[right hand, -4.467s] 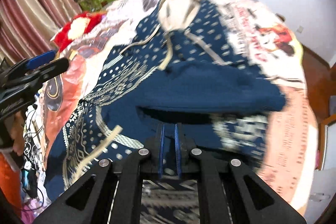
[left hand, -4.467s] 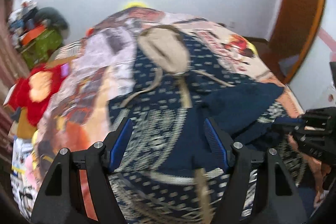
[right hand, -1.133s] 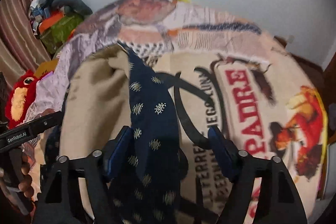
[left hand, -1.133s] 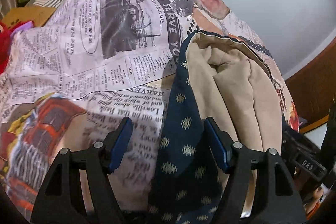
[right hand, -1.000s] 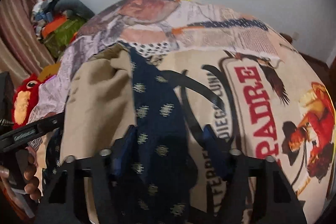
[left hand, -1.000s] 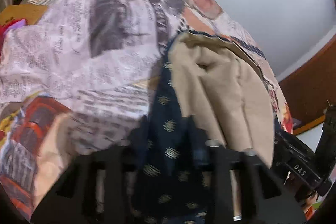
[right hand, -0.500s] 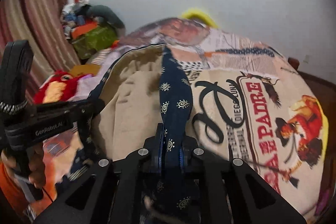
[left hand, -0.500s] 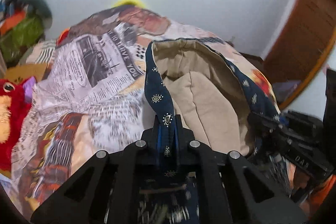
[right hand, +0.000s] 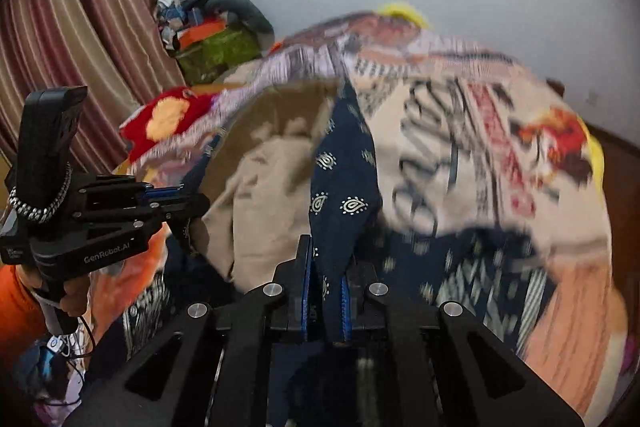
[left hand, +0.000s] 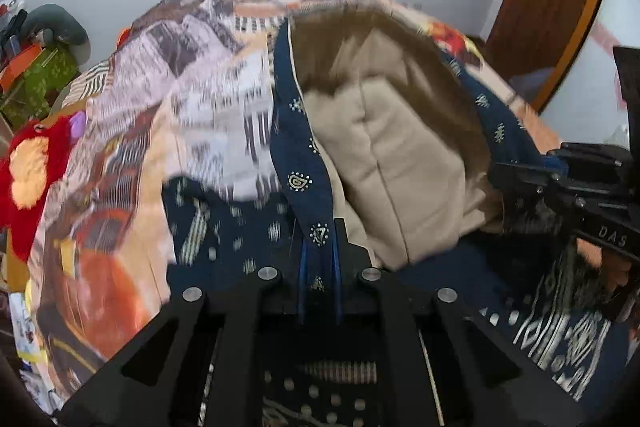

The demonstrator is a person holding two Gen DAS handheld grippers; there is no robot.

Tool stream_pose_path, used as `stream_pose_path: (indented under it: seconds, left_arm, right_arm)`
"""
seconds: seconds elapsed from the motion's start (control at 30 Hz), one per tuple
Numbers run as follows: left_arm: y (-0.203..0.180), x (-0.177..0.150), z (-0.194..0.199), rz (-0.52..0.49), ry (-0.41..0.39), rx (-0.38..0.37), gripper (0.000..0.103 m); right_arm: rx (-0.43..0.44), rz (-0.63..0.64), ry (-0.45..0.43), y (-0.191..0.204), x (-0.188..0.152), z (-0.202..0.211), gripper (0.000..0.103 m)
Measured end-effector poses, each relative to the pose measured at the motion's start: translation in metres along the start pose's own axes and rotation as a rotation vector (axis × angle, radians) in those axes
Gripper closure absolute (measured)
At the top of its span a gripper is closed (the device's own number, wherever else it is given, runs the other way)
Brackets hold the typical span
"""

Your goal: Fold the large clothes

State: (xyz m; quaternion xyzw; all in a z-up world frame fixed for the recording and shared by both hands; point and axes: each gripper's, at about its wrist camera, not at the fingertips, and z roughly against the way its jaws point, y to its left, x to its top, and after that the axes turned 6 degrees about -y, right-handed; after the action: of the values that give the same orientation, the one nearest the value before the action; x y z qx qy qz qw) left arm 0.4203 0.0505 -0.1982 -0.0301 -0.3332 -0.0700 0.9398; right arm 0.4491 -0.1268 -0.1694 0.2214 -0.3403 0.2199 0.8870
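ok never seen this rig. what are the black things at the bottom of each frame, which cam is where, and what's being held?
No robot arm here: a person holds a two-finger gripper in each hand, and each gripper carries a fisheye camera looking forward along its fingers. The black frame at the bottom of each picture is that gripper's own body.

In the left wrist view, the left gripper is shut on the navy hood edge of a hooded garment with a beige lining. The right gripper shows at that picture's right side.

In the right wrist view, the right gripper is shut on the opposite side of the hood edge. The left gripper appears at the left, held in the person's hand.

Underneath lies a bed with a printed bedspread. A red plush toy sits at its side. Both views are motion-blurred.
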Motion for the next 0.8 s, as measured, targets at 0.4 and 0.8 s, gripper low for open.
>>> stream_pose_path:
  seconds: [0.4, 0.8]
  left_arm:
    - [0.006, -0.027, 0.021, 0.024, 0.036, 0.021, 0.074]
    - [0.027, 0.032, 0.042, 0.061, -0.13, 0.03, 0.036]
  right_arm:
    - [0.015, -0.131, 0.082, -0.008, -0.024, 0.018, 0.066]
    - [0.005, -0.091, -0.075, -0.003, 0.033, 0.042, 0.036]
